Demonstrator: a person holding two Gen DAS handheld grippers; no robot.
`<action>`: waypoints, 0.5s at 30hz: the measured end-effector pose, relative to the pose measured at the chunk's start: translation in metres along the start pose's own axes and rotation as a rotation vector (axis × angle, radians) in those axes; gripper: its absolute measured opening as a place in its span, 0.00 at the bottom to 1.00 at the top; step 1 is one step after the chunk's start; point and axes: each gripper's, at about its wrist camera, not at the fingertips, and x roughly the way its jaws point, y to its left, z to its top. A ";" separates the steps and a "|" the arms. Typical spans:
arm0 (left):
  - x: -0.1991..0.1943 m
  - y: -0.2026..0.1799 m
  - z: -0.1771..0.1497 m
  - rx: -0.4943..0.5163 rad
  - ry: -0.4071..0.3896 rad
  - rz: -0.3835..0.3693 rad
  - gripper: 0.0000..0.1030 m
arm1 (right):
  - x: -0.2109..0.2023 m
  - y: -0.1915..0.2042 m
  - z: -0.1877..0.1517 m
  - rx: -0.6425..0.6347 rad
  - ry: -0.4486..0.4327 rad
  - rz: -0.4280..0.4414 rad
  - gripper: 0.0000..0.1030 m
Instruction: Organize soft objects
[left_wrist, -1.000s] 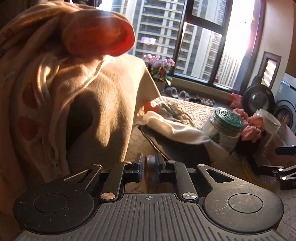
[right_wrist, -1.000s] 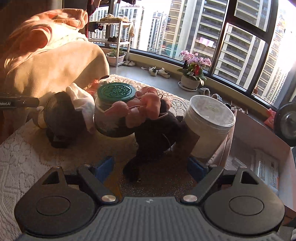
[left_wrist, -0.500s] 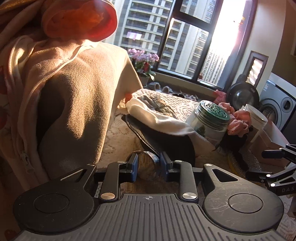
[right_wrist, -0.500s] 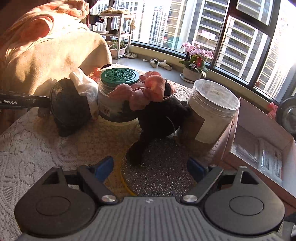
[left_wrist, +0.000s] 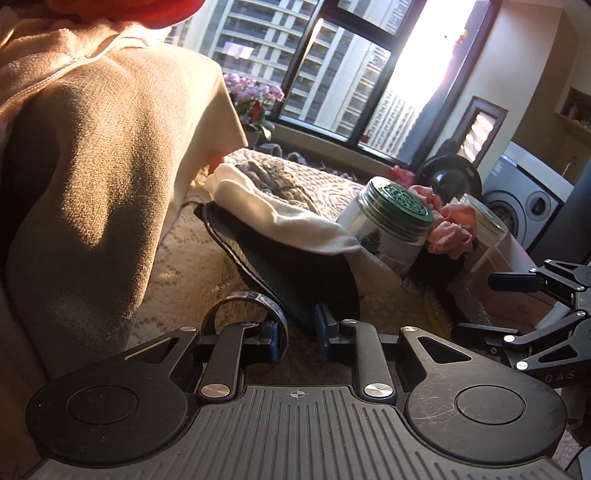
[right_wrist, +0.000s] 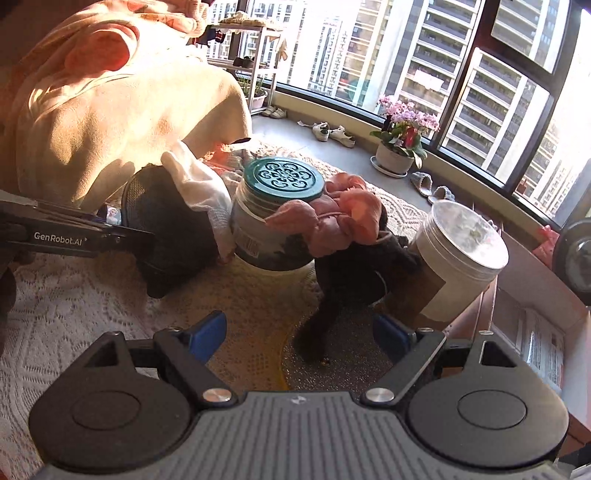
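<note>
My left gripper (left_wrist: 297, 334) is low over the lace cloth, its jaws closing. A thin dark ring (left_wrist: 240, 301) loops round its left finger; the right pad stands clear of the ring. Just ahead lie a black mesh piece (left_wrist: 288, 273) and a white cloth (left_wrist: 284, 221). My right gripper (right_wrist: 299, 332) is open wide, with the tail of a black cloth (right_wrist: 354, 273) between its pads, untouched. A pink fabric bundle (right_wrist: 332, 218) rests on that black cloth. From the right wrist view, the left gripper (right_wrist: 144, 240) enters at the left.
A green-lidded jar (right_wrist: 280, 206) and a white-lidded jar (right_wrist: 461, 251) stand behind the cloths. A large beige garment (left_wrist: 110, 166) fills the left. A cardboard box (right_wrist: 535, 325) sits at the right. A glittery mat (right_wrist: 343, 365) lies under the right gripper.
The left jaws, shut on the ring a second ago, opened and narrowed again; the ring now hangs round the left finger. The right gripper came closer to the black cloth.
</note>
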 end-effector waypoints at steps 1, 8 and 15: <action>-0.004 0.004 0.000 -0.015 0.000 -0.011 0.20 | 0.000 0.004 0.003 -0.013 -0.002 0.001 0.84; -0.032 0.021 -0.010 -0.050 -0.036 0.042 0.15 | 0.011 0.045 0.026 -0.093 -0.032 0.053 0.84; -0.042 0.035 -0.014 -0.070 -0.057 0.038 0.14 | 0.021 0.089 0.049 -0.217 -0.085 0.104 0.82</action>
